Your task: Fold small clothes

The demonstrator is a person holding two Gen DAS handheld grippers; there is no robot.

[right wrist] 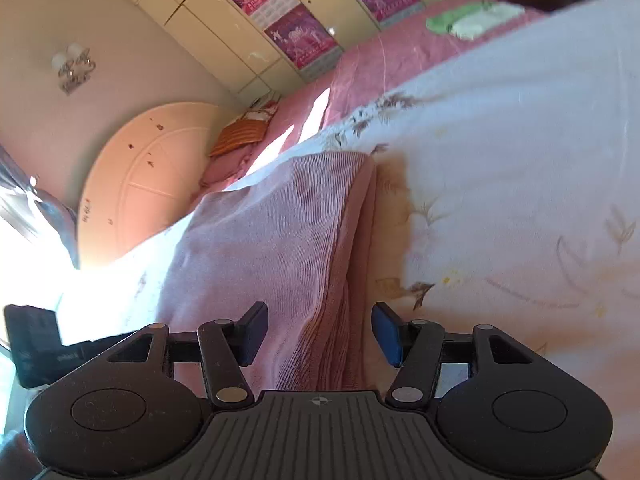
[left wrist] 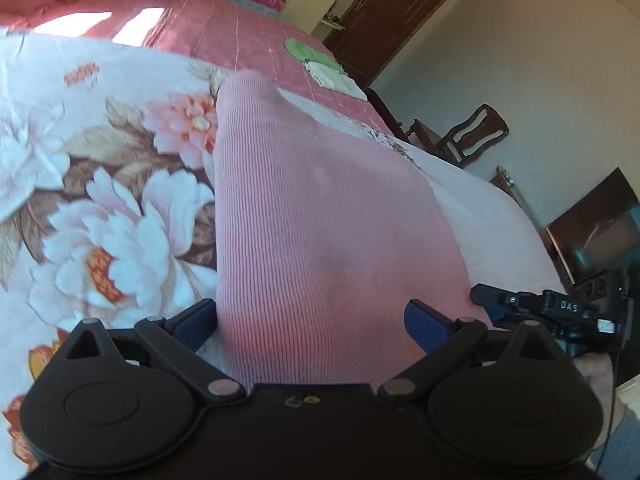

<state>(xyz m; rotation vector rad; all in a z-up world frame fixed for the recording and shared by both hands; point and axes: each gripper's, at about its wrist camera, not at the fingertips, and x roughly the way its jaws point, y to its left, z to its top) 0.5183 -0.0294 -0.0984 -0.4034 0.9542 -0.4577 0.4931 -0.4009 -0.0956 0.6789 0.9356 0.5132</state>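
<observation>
Left wrist view: floral sheet point(left wrist: 100, 168) fills the left of the frame, then the pink ribbed garment point(left wrist: 312, 216) runs as a long strip from the bottom centre up toward the upper middle, long axis pointing straight away from the left gripper point(left wrist: 312, 326). Its fingers stand wide apart, one blue pad at the strip's left edge, the other over its right part, near end of the cloth lying between them, no pad pressing on it. Far right of the frame, the right gripper's body point(left wrist: 560, 312) sits just beside the garment's right edge; folded green and white pieces point(left wrist: 324, 66) lie well apart in the upper middle on the pink bedspread point(left wrist: 224, 28). Right wrist view: the left gripper's body shows dark at lower left, the pink ribbed garment point(right wrist: 272, 240) is centre-left with its layered folded edge running up from the bottom centre, right gripper point(right wrist: 320, 334) straddling that edge, fingers part way apart, not clamped on anything. White sheet to the right. Both grippers sit at the same near end; likely next is a pinch on this end, folded along the long axis toward the far end.
</observation>
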